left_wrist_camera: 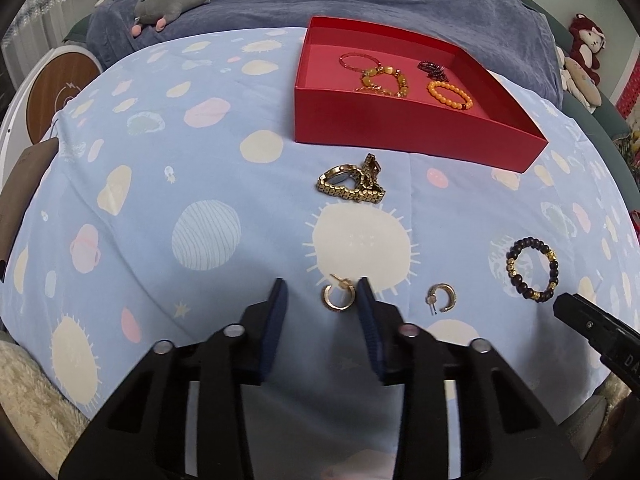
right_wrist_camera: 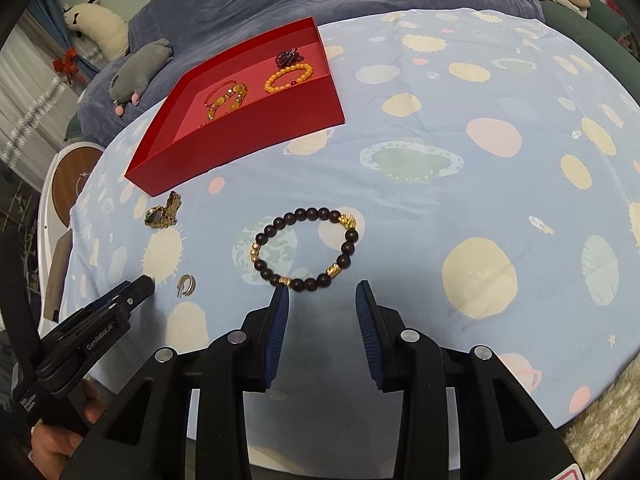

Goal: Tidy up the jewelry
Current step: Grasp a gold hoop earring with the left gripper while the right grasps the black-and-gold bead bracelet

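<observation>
My left gripper [left_wrist_camera: 322,286] is open, low over the cloth, with a gold hoop earring [left_wrist_camera: 338,297] between its fingertips. A second hoop earring [left_wrist_camera: 441,298] lies to its right and a gold watch [left_wrist_camera: 351,183] lies ahead. A red box [left_wrist_camera: 400,128] at the back holds several bracelets, among them an orange bead bracelet [left_wrist_camera: 449,95]. My right gripper [right_wrist_camera: 322,290] is open and empty, just short of a dark bead bracelet [right_wrist_camera: 306,249] with gold charms; this bracelet also shows in the left wrist view [left_wrist_camera: 532,269].
The table is covered by a light blue patterned cloth [left_wrist_camera: 160,208]. A bed with a blue blanket and a grey plush toy [left_wrist_camera: 172,0] lies behind. A round white stool [left_wrist_camera: 52,92] stands at the left. The left gripper shows in the right wrist view [right_wrist_camera: 100,320].
</observation>
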Demonstrator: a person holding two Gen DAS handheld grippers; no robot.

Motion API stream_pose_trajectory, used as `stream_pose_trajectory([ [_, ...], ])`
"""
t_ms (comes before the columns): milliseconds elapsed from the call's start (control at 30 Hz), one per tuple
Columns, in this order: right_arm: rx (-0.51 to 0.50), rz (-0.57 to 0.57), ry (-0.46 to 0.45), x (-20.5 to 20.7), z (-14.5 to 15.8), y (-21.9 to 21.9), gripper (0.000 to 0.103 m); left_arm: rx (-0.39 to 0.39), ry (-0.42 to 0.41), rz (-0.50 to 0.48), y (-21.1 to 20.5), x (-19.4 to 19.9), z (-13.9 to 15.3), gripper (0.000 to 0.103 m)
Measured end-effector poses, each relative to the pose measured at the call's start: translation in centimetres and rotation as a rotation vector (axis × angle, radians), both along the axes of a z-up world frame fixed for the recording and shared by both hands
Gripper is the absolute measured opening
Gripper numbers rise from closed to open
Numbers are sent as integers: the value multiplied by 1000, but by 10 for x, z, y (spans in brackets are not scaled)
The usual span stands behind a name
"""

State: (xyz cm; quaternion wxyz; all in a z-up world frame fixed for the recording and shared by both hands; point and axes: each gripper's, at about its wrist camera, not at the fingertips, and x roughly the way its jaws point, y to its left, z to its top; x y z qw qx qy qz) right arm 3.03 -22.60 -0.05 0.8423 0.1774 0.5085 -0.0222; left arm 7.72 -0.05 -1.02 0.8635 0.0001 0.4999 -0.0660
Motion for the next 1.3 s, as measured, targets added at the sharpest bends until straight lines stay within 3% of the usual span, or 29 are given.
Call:
stream_pose_trajectory([
  [133, -17, -6, -7, 10, 0, -3, 35, -25, 8, 4, 3, 2, 0, 17],
  [467, -15, -27, -14, 16, 1, -11, 35, -66, 21, 20, 9, 1, 0, 18],
  [633, -8, -31, -9, 14, -1, -12, 34, -70, 13, 43, 12, 0, 4, 42],
  [867, -2, -33, -12, 14, -2, -13, 35, -80, 14, 47, 16, -3, 3, 42],
  [967, -6, -28, -8, 17, -3, -12, 35, -66, 12, 30, 12, -4, 1, 36],
  [1100, -4, -30, -13, 18, -1, -13, 35, -54, 9, 7, 7, -4, 0, 16],
  [1300, -4, -23, -12, 21, -2, -13, 35, -56, 6, -3, 6, -4, 0, 16],
])
